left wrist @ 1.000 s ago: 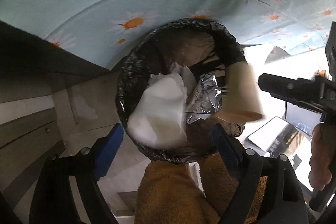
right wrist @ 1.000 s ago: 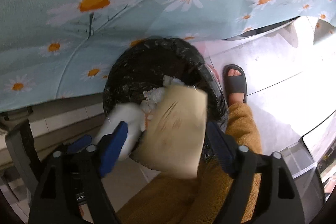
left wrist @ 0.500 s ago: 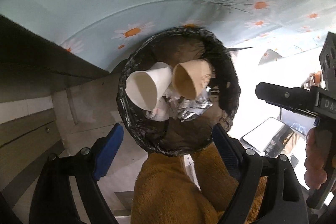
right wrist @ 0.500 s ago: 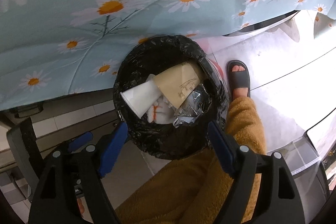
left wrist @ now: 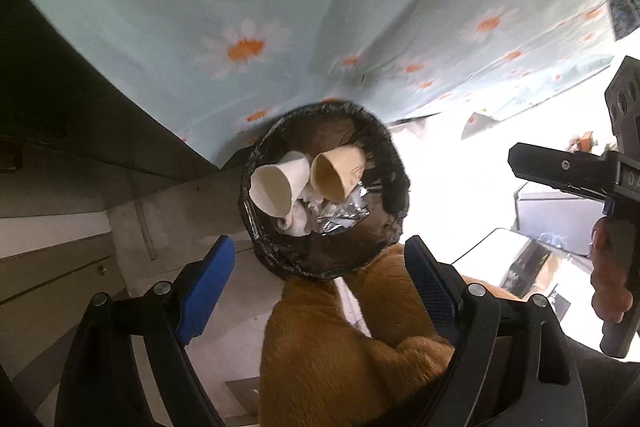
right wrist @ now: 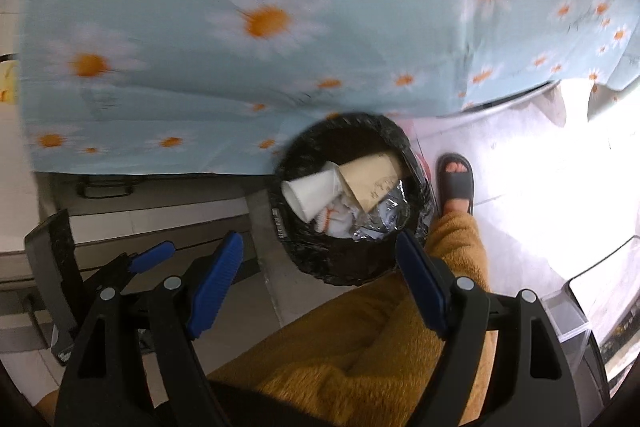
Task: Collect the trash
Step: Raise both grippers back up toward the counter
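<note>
Right wrist: brown cup, unreadable print.

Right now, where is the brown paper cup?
In both views, the brown paper cup lies inside the black-lined bin, right of the white cup, above crumpled foil.

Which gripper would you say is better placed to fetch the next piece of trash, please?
Neither clearly: the left gripper and right gripper both hang open and empty above the bin, with both cups inside and no further trash in view.
</note>
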### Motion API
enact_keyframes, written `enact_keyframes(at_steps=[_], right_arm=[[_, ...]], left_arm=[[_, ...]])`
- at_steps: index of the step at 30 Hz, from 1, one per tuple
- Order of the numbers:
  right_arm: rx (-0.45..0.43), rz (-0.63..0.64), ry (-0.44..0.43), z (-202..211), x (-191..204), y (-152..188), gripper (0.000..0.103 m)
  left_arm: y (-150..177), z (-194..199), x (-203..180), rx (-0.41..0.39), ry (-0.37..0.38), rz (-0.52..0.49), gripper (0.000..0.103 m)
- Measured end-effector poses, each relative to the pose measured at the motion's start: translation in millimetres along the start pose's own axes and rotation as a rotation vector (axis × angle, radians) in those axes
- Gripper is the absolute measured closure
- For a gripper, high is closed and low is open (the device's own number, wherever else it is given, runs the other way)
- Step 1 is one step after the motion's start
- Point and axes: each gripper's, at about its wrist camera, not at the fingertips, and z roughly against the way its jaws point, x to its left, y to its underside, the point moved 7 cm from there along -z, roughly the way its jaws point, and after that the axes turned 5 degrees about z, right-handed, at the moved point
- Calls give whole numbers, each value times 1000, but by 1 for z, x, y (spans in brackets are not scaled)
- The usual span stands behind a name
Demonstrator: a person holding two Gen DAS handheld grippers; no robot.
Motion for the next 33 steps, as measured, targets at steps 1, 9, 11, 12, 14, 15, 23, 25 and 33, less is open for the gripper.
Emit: enact_keyframes(at_steps=[1,9,11,12,14,15,23,25,33], right_arm=[[-5,33,35,11,8,0,25],[-137,191,65,90,63,-19,24],[-179,227,64,108,77,-29,24],[-198,239,65,116,80,-34,24],[-251,270,57,136,91,-49,24],[-280,286,55,146,96,-59,24],[-385,336,81,180,106,-149,24],[-397,368,63,183,108,-174,24],[-405,447,51,180,111,-283,21]], left_arm=[[1,6,0,1,1,4,19],[-9,83,-15,-93,91,-8,19],[-15,98,-21,-117,114,-13,19],[-19,108,-24,-134,121,-16,19],[-26,121,-31,-164,141,-24,19],[-31,129,-35,-185,146,-33,19],[-66,164,-56,-300,143,7,19],[-73,170,-60,-317,136,27,19],[-106,189,-69,-388,54,132,19]])
